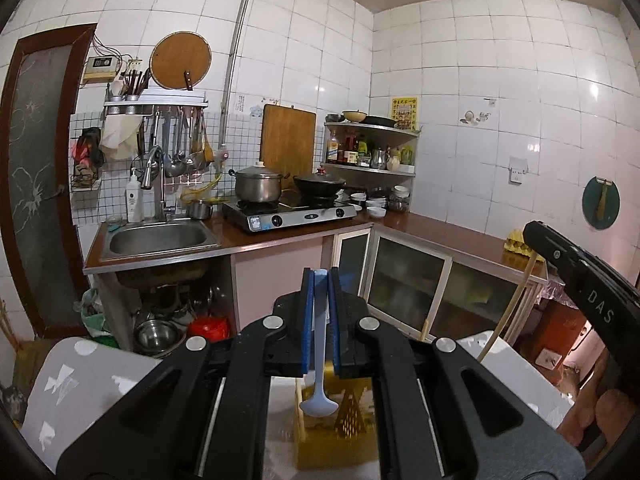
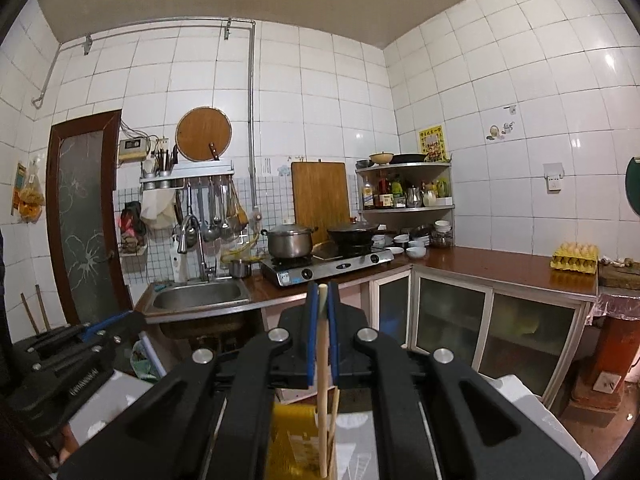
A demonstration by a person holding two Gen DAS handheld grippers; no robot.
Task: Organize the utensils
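Gripping a blue spoon (image 1: 319,344), the left claw (image 1: 320,280) is clamped tight above the yellow holder (image 1: 352,420); the right claw (image 2: 322,296) pinches a wooden stick (image 2: 322,380). Either could slip, since each hangs from 1 narrow pinch. Only the left view shows the spoon's bowl; only the right shows the egg tray (image 2: 576,262) whole at the counter's (image 2: 500,268) right end.

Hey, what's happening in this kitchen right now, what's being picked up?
A person is sorting utensils with a handheld gripper in each hand. The left gripper is shut on a light blue spoon, bowl hanging down. The right gripper is shut on a pale wooden stick, likely a chopstick. Both hang above a yellow slotted holder on a white patterned surface, facing the sink and stove.
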